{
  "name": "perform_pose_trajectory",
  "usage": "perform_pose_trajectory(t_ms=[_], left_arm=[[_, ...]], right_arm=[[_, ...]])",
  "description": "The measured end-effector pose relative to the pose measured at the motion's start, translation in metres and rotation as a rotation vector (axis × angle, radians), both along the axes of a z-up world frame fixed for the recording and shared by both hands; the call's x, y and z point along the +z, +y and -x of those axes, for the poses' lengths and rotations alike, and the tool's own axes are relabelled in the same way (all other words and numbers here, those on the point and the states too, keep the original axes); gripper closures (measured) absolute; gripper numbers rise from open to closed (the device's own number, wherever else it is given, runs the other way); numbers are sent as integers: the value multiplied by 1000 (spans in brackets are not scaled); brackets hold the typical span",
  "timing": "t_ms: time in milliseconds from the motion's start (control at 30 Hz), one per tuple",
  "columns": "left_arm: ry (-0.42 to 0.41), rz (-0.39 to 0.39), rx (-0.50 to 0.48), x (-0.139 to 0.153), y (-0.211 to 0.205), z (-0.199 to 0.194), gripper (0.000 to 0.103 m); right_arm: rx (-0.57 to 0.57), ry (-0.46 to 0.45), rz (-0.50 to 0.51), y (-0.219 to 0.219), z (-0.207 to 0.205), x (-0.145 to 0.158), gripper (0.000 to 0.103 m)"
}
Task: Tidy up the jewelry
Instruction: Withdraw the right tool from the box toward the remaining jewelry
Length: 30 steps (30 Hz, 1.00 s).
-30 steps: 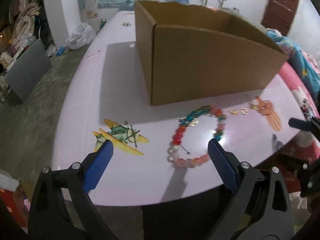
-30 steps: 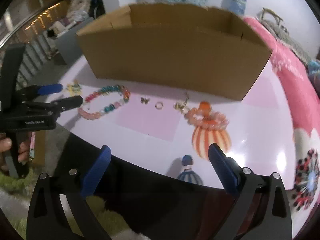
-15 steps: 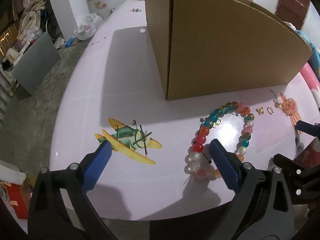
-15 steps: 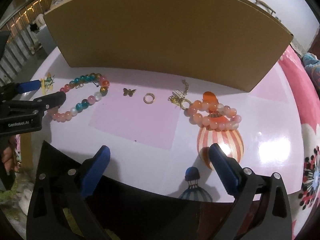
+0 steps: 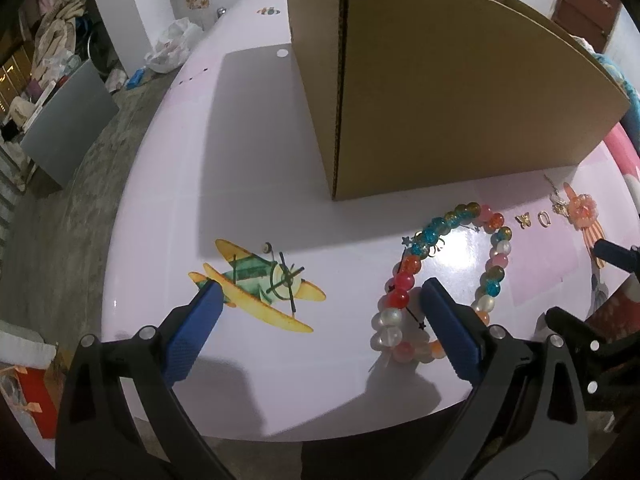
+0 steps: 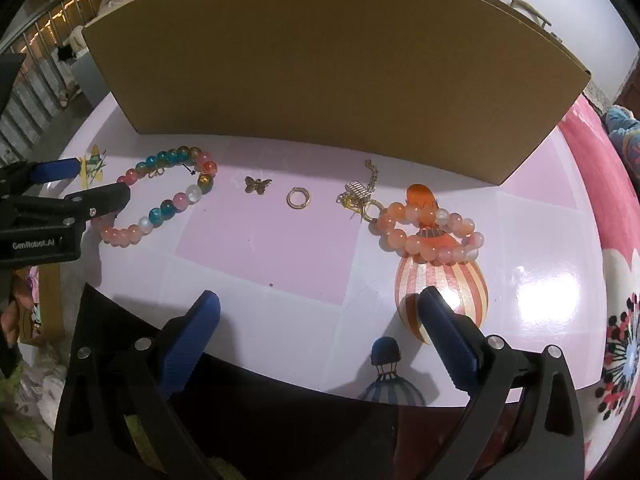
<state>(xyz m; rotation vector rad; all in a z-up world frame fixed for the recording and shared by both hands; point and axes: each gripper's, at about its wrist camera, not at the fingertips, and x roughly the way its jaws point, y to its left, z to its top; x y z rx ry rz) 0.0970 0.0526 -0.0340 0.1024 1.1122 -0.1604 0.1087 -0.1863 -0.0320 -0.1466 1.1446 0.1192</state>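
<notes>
A multicoloured bead bracelet (image 5: 490, 280) (image 6: 160, 212) lies on the pink table in front of a tall cardboard box (image 5: 440, 92) (image 6: 328, 72). My left gripper (image 5: 320, 300) (image 6: 86, 184) is open, its right finger over the bracelet's near side. To the right lie a gold butterfly charm (image 6: 257, 185), a gold ring (image 6: 297, 199), a gold chain with a charm (image 6: 360, 192) and a peach bead bracelet (image 6: 428, 232). My right gripper (image 6: 320, 308) is open, low over the table's near edge, holding nothing.
Printed pictures mark the table: a yellow plane (image 5: 260, 280), a striped balloon (image 6: 440, 284), a blue balloon (image 6: 390, 376). The table edge (image 5: 280, 432) curves close in front. Left of the table is concrete floor with a grey panel (image 5: 68, 120) and clutter.
Both grippers have moved forward and lower toward the table. The left one's right finger now overlaps the multicoloured bracelet. The box fills more of both views.
</notes>
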Motion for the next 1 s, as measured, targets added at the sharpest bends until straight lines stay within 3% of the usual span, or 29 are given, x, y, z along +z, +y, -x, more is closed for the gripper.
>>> perform_pose_trajectory(t_ms=[300, 567, 667, 733, 800, 1000], left_arm=[[-33, 1, 12, 1, -2, 9, 7], [-48, -22, -3, 6, 5, 13, 7], [-80, 47, 0, 14, 14, 21, 7], [-119, 156, -16, 26, 22, 34, 7], [-147, 214, -45, 34, 25, 44, 7], [-176, 296, -133, 40, 17, 61, 12]], right_arm=[[4, -43, -38, -3, 4, -1, 6], [-9, -65, -192, -22, 7, 8, 7], [44, -121, -256, -18, 15, 24, 7], [85, -160, -301, -13, 19, 36, 7], [116, -174, -357, -8, 19, 42, 7], [145, -103, -463, 10, 3, 37, 25]])
